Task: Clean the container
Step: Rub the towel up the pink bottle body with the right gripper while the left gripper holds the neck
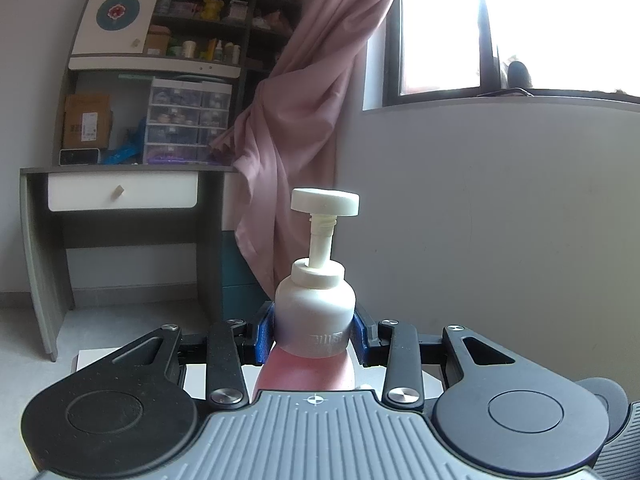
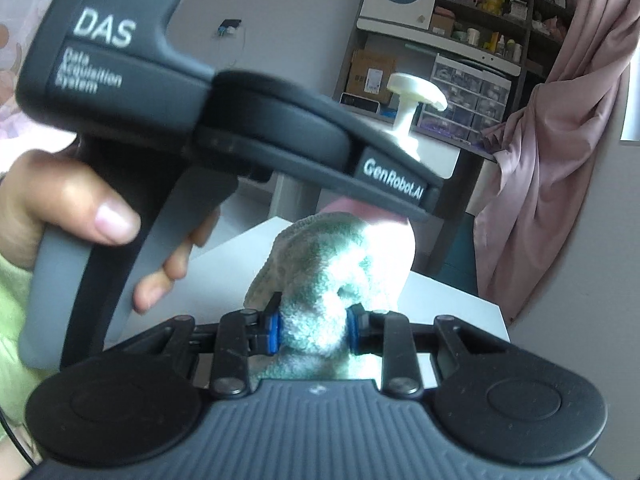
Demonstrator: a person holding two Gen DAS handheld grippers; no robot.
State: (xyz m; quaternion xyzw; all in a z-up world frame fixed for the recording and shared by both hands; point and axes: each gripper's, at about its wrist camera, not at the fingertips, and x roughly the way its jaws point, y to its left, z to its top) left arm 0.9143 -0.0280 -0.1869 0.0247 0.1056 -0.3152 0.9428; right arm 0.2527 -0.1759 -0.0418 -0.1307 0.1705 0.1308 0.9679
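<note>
Both tongs clamped: left (image 1: 314, 334) w/ pump bottle (image 1: 316, 312), right (image 2: 312, 330) w/ cloth (image 2: 332, 276).

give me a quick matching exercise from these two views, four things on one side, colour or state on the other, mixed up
Column one:
1. pump bottle
2. cloth
3. curtain
4. desk drawer

Column two:
A. pink, bunched beside the window
B. white front, closed
C. greenish towelling, pinched in the right tongs
D. white top, pink lower body, gripped in the left tongs

Right pairs: 1-D, 2-C, 3-A, 4-B
</note>
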